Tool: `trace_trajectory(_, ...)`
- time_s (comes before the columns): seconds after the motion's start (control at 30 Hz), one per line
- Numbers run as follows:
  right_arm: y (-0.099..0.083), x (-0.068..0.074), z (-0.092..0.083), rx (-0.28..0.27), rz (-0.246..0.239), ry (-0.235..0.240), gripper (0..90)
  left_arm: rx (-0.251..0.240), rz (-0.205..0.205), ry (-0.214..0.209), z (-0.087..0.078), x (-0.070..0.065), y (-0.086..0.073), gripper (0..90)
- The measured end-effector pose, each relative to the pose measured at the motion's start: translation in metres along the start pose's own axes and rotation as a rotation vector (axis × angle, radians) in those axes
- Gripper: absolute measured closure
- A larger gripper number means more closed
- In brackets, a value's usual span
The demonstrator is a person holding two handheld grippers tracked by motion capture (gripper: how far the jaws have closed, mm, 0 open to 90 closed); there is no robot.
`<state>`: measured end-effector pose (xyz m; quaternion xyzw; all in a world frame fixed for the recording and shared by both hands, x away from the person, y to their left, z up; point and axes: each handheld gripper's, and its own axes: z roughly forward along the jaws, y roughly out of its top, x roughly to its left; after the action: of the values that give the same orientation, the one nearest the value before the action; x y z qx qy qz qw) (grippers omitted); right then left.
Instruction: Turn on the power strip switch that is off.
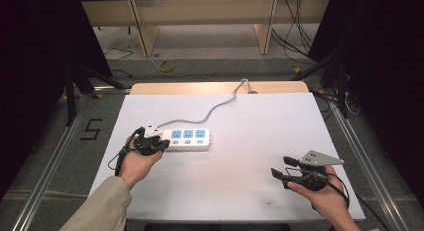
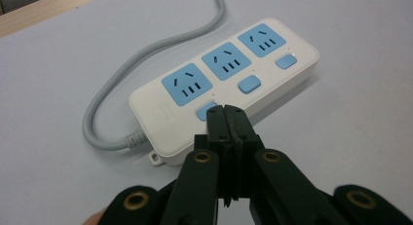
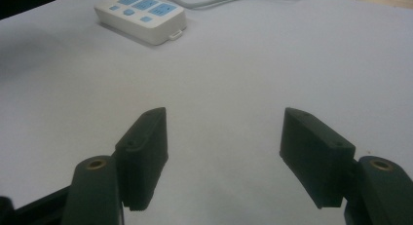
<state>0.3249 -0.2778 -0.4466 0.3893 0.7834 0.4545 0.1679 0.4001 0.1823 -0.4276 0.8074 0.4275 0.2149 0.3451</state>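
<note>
Power strip [image 1: 189, 139] lies flat on the white table [image 1: 250, 156], left of the middle, its grey cord [image 1: 220, 107] running off toward the far edge. My left tool [image 1: 159, 143] is at the strip's near-left end with its jaws pressed together, holding nothing; in the left gripper view its tips sit at the blue switch [image 2: 205, 110] beside the first socket. My right tool [image 1: 281, 167] hangs over bare table well apart from the strip, jaws wide and empty.
</note>
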Motion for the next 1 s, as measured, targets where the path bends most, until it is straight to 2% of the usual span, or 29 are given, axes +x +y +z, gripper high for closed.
trace_trajectory(1.0, 0.0, 0.001, 0.002, 0.009, -0.011, 0.01, 34.4, 0.013, -0.005, -0.004, 0.018, -0.001, 0.013, 89.9)
